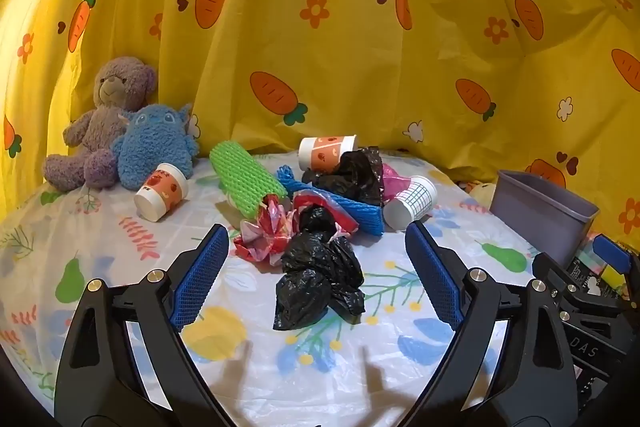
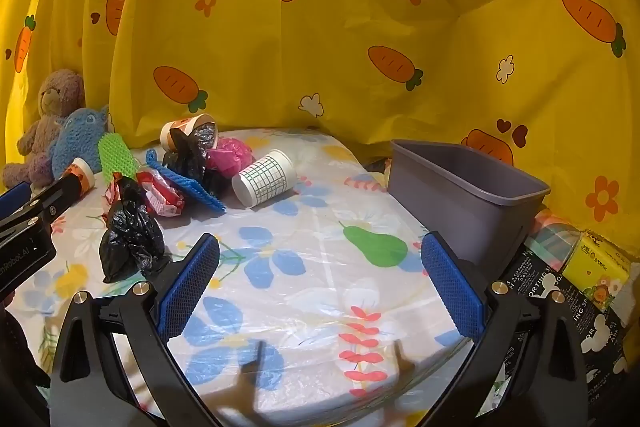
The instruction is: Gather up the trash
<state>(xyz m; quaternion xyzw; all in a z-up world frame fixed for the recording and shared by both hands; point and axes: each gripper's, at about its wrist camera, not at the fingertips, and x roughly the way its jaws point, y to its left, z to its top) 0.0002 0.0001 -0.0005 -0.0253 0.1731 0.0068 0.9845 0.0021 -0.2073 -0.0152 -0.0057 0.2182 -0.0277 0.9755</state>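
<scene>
Trash lies heaped toward the far edge of the table point(image 1: 120, 259), which is covered in a glossy cloth printed with pears and flowers. Nearest is a crumpled black bag point(image 1: 320, 279), shiny and creased, touching a red-and-pink wrapper point(image 1: 264, 235). Behind them sit a green foam net sleeve point(image 1: 246, 179), a blue foam net point(image 1: 360, 211) and a second black bag point(image 1: 352, 175). Three paper cups lie on their sides: an orange-printed cup point(image 1: 162, 191) near the far left corner, another point(image 1: 326, 151) at the far edge, and a grid-patterned cup point(image 2: 264, 179). A grey bin point(image 2: 460, 195) stands at the table's right edge. The left gripper point(image 1: 316, 275) is spread wide with the black bag between its fingers, untouched. The right gripper point(image 2: 320, 283) gapes over bare cloth, grasping nothing.
</scene>
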